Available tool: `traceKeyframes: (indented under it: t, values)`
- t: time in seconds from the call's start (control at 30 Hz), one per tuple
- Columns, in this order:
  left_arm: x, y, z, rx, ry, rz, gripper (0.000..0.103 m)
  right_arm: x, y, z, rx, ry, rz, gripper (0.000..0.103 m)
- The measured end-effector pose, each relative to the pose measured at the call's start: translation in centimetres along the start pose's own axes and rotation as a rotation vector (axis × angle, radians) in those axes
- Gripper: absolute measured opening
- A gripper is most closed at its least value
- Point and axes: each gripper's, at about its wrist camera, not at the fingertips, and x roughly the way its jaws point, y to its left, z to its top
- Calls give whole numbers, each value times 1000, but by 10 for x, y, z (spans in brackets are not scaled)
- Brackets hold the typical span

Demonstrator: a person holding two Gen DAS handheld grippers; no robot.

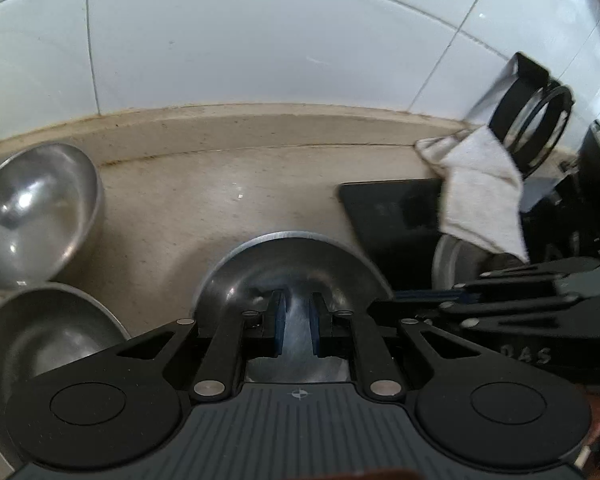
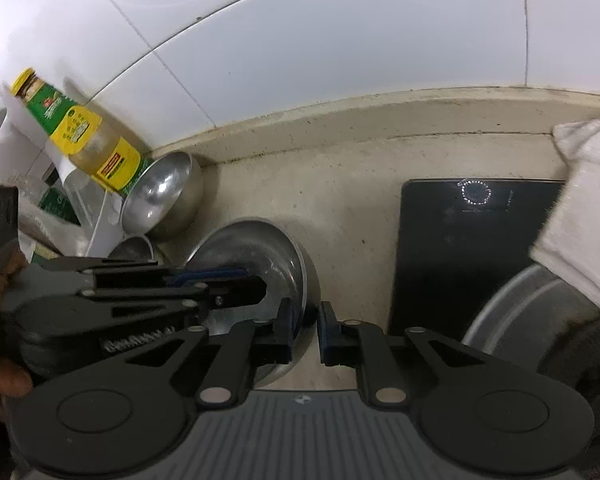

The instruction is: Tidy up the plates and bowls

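Note:
A steel bowl (image 1: 296, 264) sits on the beige counter right in front of my left gripper (image 1: 298, 326), whose open blue-padded fingers reach over its near rim. The same bowl (image 2: 260, 252) shows in the right wrist view, with the left gripper (image 2: 220, 284) across it. My right gripper (image 2: 305, 330) is open, its left finger at the bowl's right rim. Two more steel bowls stand at the left, one tilted (image 1: 36, 216) and one nearer (image 1: 48, 336); the tilted one shows in the right wrist view (image 2: 164, 196). A steel plate (image 2: 516, 312) lies at the right.
A black flat slab (image 2: 468, 240) lies on the counter at the right, with a white cloth (image 1: 476, 196) hanging over it. A sauce bottle (image 2: 76, 128) leans by the tiled wall (image 1: 260, 40) at the left. A black-ringed holder (image 1: 536, 120) stands at the back right.

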Motion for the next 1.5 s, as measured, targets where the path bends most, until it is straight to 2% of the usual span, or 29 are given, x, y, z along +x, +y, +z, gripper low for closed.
traceKeyframes:
  t: [0.1,0.27,0.37,0.43,0.57,0.7,0.77,0.93,1.03,1.2,1.3,1.43,1.5]
  values:
    - [-16,3,1,-13,-44,7,18,-4,-10,-4,27,7,-9,9]
    - [-34,9,1,-17,-72,35,22,-12,-23,-9,81,-6,-3,8]
    - [-42,17,-4,-41,-85,44,25,-17,-15,-6,31,-31,-45,9]
    - [-51,23,-9,-58,-107,52,26,-24,-7,-2,-7,-67,-63,15]
    - [-72,39,-16,-93,-129,118,28,-35,16,7,-96,-116,-90,17]
    - [-92,55,-26,-118,-156,202,32,-31,56,15,-213,-115,-35,23]
    - [-100,65,-31,-147,-163,237,43,-22,76,18,-252,-99,7,23]
    - [-99,84,-45,-199,-125,288,48,19,111,30,-272,-2,81,24]
    - [-94,94,-51,-238,-106,289,48,37,126,28,-301,49,88,24]
    - [-83,100,-54,-258,-94,287,47,55,141,23,-343,81,65,24]
    - [-75,98,-54,-233,-80,302,46,61,142,23,-352,90,54,24]
    - [-66,100,-55,-238,-60,292,38,76,139,22,-345,129,42,24]
    - [-61,102,-54,-243,-52,288,28,83,135,22,-312,158,71,23]
